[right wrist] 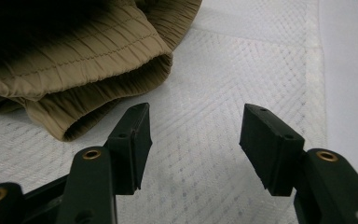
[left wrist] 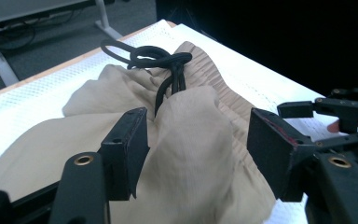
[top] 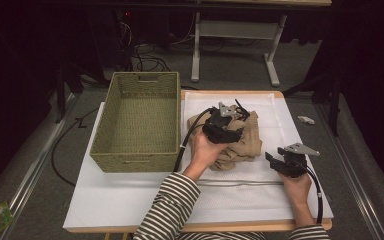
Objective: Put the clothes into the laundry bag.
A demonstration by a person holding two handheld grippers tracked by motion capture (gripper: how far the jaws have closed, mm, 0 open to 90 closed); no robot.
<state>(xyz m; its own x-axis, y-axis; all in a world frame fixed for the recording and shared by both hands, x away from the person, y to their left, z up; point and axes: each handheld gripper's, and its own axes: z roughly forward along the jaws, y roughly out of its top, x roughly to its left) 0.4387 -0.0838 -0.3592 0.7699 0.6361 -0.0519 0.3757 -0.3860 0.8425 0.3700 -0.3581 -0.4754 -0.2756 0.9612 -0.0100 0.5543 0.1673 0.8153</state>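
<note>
Folding shorts (top: 232, 137) beside basket (top: 140, 122): left tool (top: 228, 131) apart over cloth, right tool (top: 276, 162) apart, empty, near right. Next: clamp waistband, lift into basket.

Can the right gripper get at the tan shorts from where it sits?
Probably yes: the right gripper is open over bare white mat, and the tan shorts lie just ahead with nothing between.

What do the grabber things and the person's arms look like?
Both grippers, left gripper and right gripper, are black with two flat, blocky jaws and small brass rivets. Each has a grey three-cornered plate on top and trails a black cable. The sleeves have black-and-white stripes.
</note>
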